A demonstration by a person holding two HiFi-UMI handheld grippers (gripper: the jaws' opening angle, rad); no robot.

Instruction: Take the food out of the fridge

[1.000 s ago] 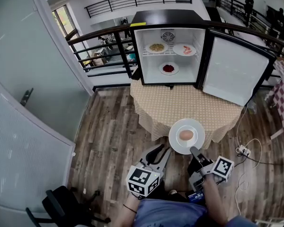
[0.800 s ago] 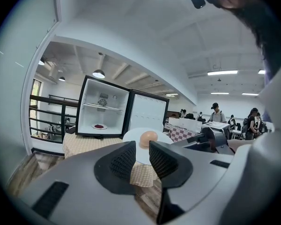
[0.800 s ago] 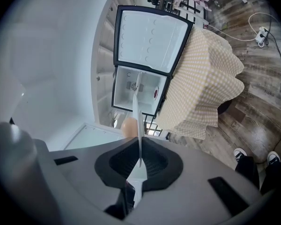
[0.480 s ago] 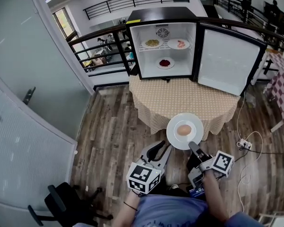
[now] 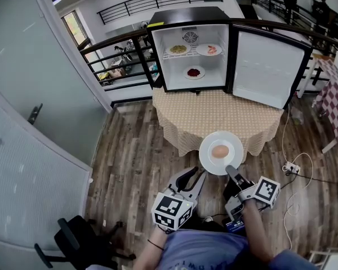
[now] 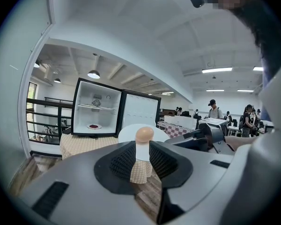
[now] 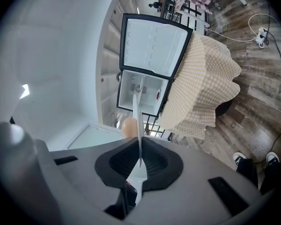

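Note:
The black fridge (image 5: 187,14) stands open on a table with a checked cloth (image 5: 214,114). Inside it are a plate of pasta (image 5: 178,49), a plate of pink food (image 5: 208,49) and, lower down, a plate of red food (image 5: 194,72). My right gripper (image 5: 232,172) is shut on the rim of a white plate (image 5: 231,145) that carries a round tan bun (image 5: 219,151), over the table's near edge. In the right gripper view the plate (image 7: 139,125) is edge-on between the pads. My left gripper (image 5: 194,176) hangs open and empty to the plate's left.
The fridge door (image 5: 259,66) swings out to the right. A glass wall (image 5: 34,122) runs along the left, with a black railing (image 5: 118,44) behind. A chair (image 5: 73,241) stands at the lower left. A power strip and cable (image 5: 291,167) lie on the wood floor. People stand far back.
The fridge and table have slid a little higher in the head view. Both grippers and the held plate have shifted slightly with them; the grip has not changed.

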